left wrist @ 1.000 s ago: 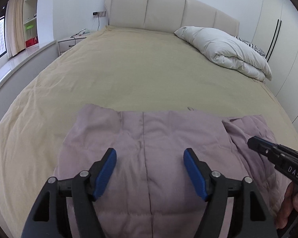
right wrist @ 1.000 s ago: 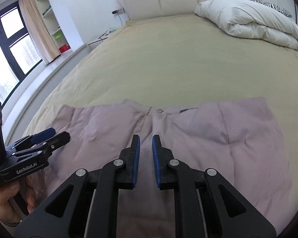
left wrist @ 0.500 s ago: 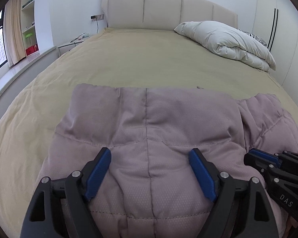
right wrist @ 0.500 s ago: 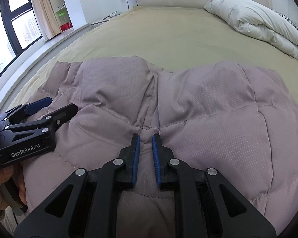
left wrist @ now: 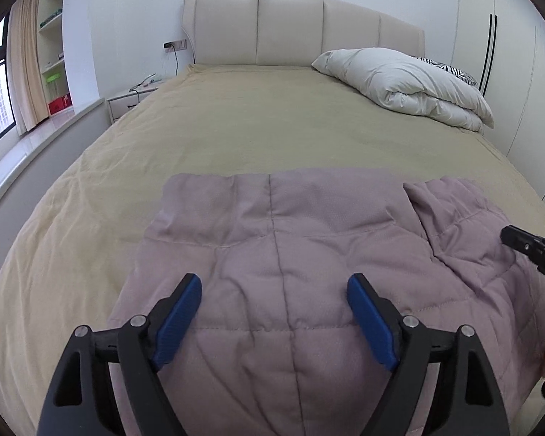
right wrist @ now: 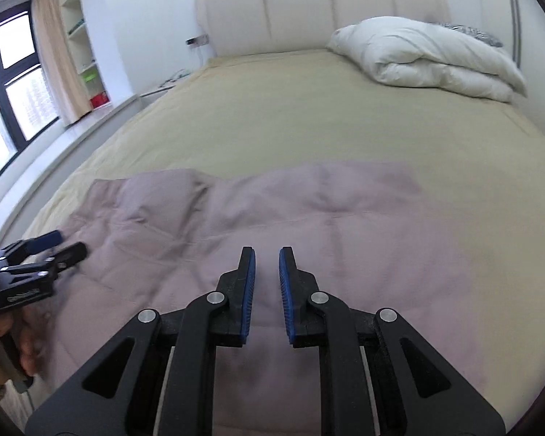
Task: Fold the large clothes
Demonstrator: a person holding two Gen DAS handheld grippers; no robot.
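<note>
Lying across the near end of a tan bedspread [left wrist: 236, 123], mauve quilted jacket [left wrist: 290, 254], spread fairly flat, stitched seams crossing it, one fold bunched up at its right side in the left wrist view. Hovering over the jacket's near part, left gripper [left wrist: 274, 301], blue pads [left wrist: 180, 314] far apart and spreading wider, only fabric below, nothing pressed between them. Poking in at the right edge of that view, tip of the right gripper [left wrist: 527, 247] above the bunched fold. Seen from its own camera, right gripper [right wrist: 267, 290] over the middle of the jacket [right wrist: 345, 236], blue pads nearly together with a thin slit left, no cloth pinched in it. At the left edge there, left gripper [right wrist: 40, 254] in a hand [right wrist: 11, 348], somewhat blurred. Farther up the bed, folded white duvet [left wrist: 407, 83] by the cream padded headboard [left wrist: 290, 25], a zebra-striped pillow [left wrist: 450, 69] behind the duvet. Left of the bed, window ledge [left wrist: 36, 134] and beige curtain [left wrist: 23, 69].
</note>
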